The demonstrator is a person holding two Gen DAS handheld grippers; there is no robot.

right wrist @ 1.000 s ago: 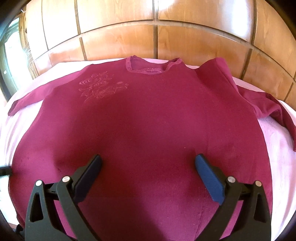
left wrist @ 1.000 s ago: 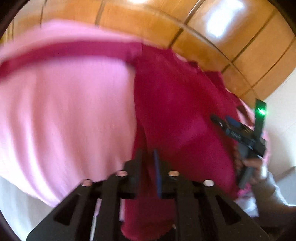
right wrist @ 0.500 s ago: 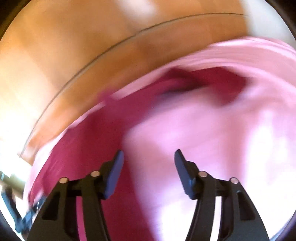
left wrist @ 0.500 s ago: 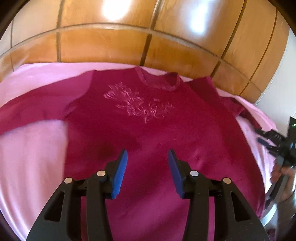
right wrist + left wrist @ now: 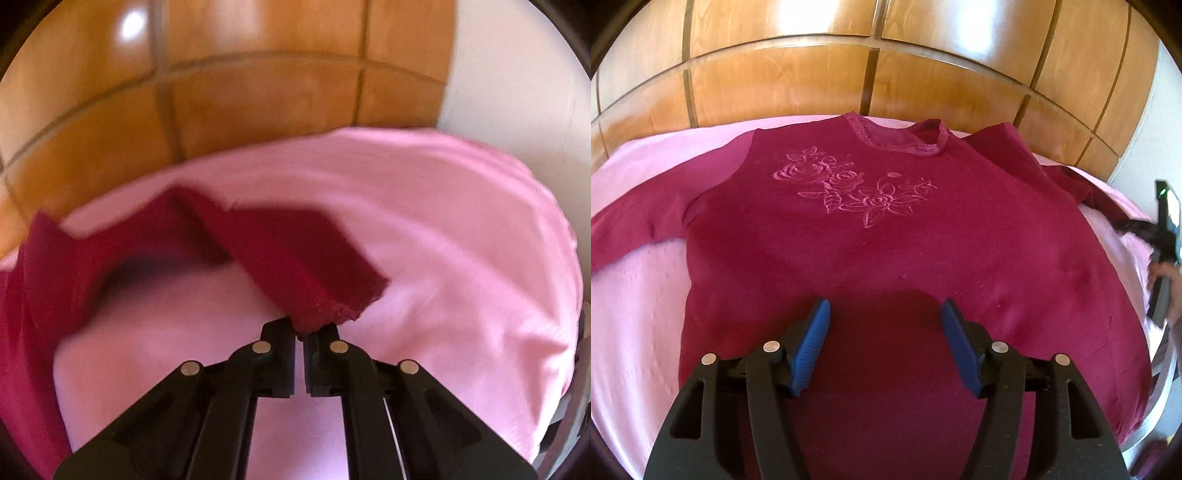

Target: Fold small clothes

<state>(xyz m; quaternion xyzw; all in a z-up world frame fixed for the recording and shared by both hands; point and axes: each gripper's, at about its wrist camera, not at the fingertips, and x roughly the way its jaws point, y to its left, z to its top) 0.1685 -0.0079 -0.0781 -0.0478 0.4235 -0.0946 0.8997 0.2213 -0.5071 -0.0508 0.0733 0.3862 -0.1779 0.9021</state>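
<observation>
A dark red long-sleeved top (image 5: 886, 251) with a pink rose embroidery lies flat, front up, on a pink sheet (image 5: 635, 317). My left gripper (image 5: 884, 343) is open and empty, hovering over the top's lower middle. My right gripper (image 5: 299, 332) is shut on the cuff end of the top's right sleeve (image 5: 303, 266) and holds it slightly lifted off the sheet. In the left wrist view the right gripper (image 5: 1145, 229) shows blurred at the far right edge, by the sleeve.
A glossy wooden panelled headboard (image 5: 871, 74) runs along the far side of the bed. A white wall (image 5: 517, 81) stands at the right. The pink sheet's (image 5: 461, 229) right edge drops off beside the right gripper.
My left gripper let go of the top's side and opened wide over its lower middle. My right gripper swung to the right sleeve and shut on its cuff.
</observation>
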